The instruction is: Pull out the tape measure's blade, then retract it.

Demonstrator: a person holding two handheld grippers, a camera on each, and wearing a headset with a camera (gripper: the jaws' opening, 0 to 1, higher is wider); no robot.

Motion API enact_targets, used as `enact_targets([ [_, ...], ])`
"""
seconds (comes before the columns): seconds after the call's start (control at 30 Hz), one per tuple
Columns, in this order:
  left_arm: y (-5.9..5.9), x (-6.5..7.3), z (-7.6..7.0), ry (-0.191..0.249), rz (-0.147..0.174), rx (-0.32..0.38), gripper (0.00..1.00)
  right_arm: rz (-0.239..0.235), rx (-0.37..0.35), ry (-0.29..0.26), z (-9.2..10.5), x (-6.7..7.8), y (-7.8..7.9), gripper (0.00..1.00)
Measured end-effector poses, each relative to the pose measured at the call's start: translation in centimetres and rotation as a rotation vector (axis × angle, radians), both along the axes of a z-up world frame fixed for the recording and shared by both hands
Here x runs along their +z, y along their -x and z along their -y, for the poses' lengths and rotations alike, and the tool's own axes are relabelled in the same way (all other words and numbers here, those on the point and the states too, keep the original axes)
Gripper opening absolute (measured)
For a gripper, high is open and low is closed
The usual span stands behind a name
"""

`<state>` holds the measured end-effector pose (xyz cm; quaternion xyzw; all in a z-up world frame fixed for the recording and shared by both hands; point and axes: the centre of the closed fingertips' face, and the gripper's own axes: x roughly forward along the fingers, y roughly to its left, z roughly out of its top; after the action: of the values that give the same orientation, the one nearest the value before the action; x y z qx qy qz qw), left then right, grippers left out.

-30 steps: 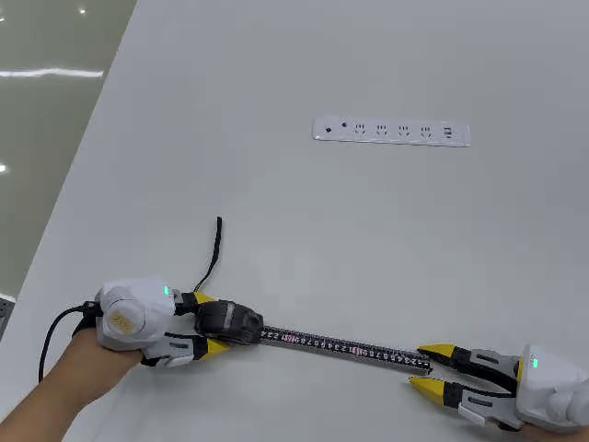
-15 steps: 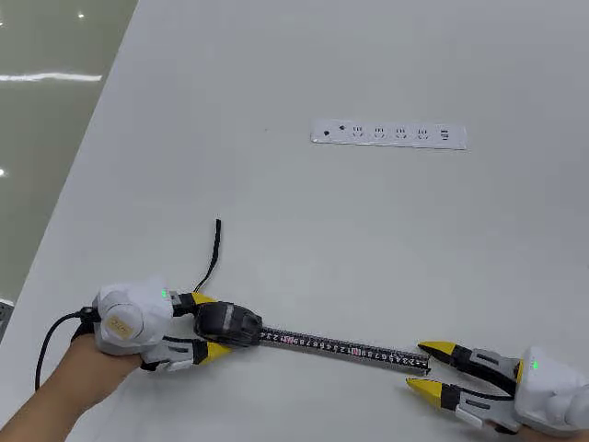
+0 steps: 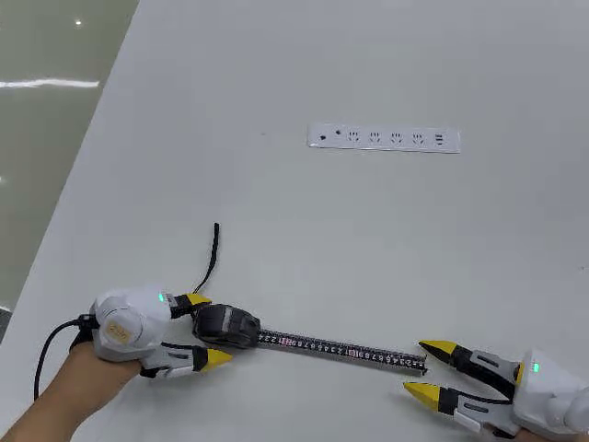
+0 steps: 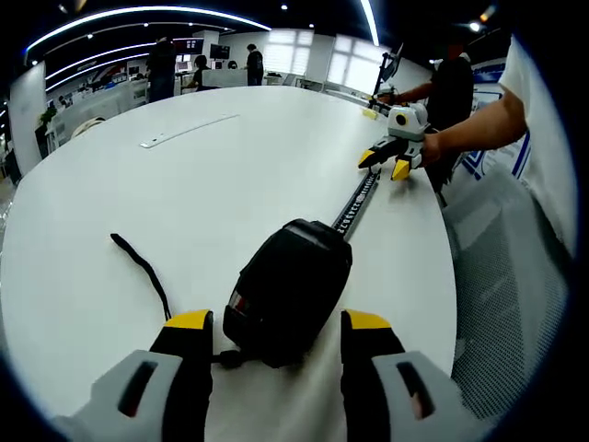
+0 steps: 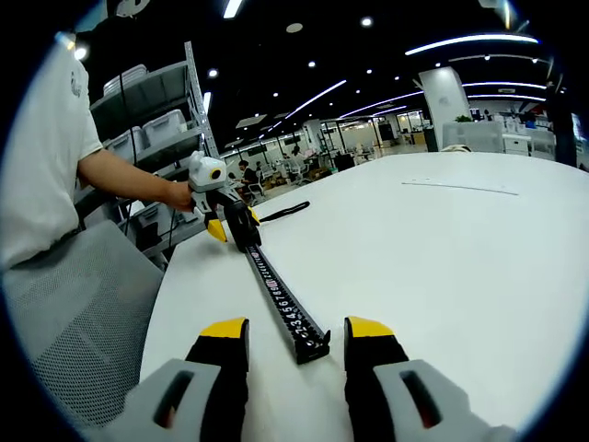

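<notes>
Head view: the left gripper has its jaws apart, with the tape measure's case lying on the table between and just ahead of their tips. The blade runs from it to the right gripper, also spread, tips either side of the blade's end. Left gripper view has the case sitting free, a gap at each jaw, so I judge nothing steadies it. Right gripper view puts the blade's end flat on the table just ahead between its parted jaws, unclamped; the pull-out looks done, with retraction left.
</notes>
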<state>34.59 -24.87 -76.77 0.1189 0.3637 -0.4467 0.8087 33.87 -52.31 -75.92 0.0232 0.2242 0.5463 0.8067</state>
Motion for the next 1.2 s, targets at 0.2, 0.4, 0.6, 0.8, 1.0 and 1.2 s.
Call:
enact_targets([
  [0.2,0.0,0.5,0.0,0.009,0.013,0.029,0.59,-0.005,-0.020,0.000,0.1,0.1,0.2,0.44],
  [0.4,0.2,1.0,0.0,0.025,0.020,0.064,0.64,-0.006,-0.048,-0.014,0.2,0.6,0.2,0.47],
  [0.6,0.4,1.0,-0.4,0.020,0.024,0.090,0.65,-0.003,-0.061,-0.017,0.2,1.0,0.6,0.48],
  [0.8,0.9,1.4,-0.6,0.036,0.029,0.126,0.67,-0.002,-0.069,-0.009,0.2,1.1,0.9,0.48],
  [1.0,1.2,1.9,-1.0,0.044,0.043,0.159,0.68,-0.003,-0.099,-0.007,0.4,1.5,0.9,0.51],
  [1.2,1.5,2.3,-1.5,0.062,0.050,0.204,0.70,0.001,-0.149,-0.025,0.4,2.5,1.0,0.52],
])
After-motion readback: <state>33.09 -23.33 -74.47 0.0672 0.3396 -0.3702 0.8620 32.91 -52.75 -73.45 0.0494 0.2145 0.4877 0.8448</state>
